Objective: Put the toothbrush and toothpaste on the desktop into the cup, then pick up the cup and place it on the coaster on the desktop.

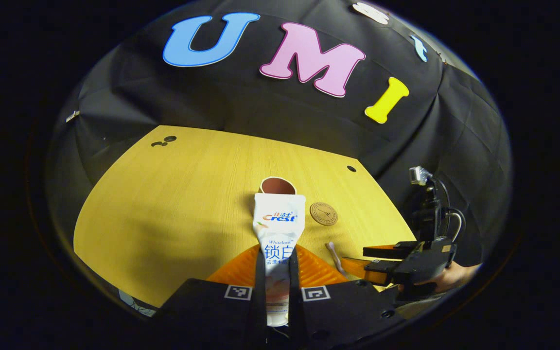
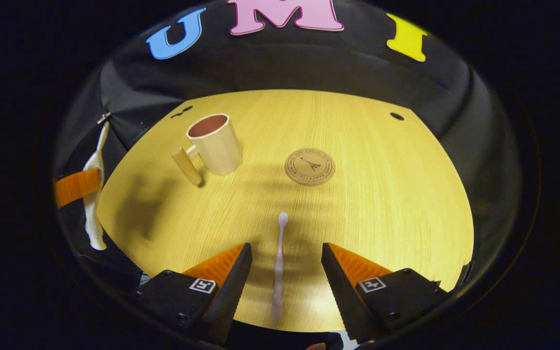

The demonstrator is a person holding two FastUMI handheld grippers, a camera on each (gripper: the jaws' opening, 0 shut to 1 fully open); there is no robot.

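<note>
Toward the middle of the yellow wood-grain tabletop (image 2: 358, 204) stands the cream plastic cup with a dark red inside and a wooden peg handle (image 2: 214, 143), nothing in it as far as its open mouth shows. Just to one side of it, apart from it and nearer the far edge than the near one, lies the round brown cork coaster with a stamped emblem (image 2: 309, 166), bare.

The left gripper (image 1: 277, 272) is clamped on the white squeeze tube of toothpaste with blue lettering (image 1: 277, 221), both fingers pressing its flanks, the tube lifted off the wood and pointing at the cup (image 1: 277, 185), its end close to the rim in the left gripper view.

The right gripper (image 2: 285, 265) has its fingers spread wide, hanging low over the near edge of the tabletop. Between them, touching neither, lies the slim pale lilac toothbrush (image 2: 279, 257) flat on the wood, its rounded end pointing toward the coaster.

So I judge the task barely begun: one item is in hand but not yet in the cup, the toothbrush is not yet gripped, and the cup has still to be carried to the coaster
</note>
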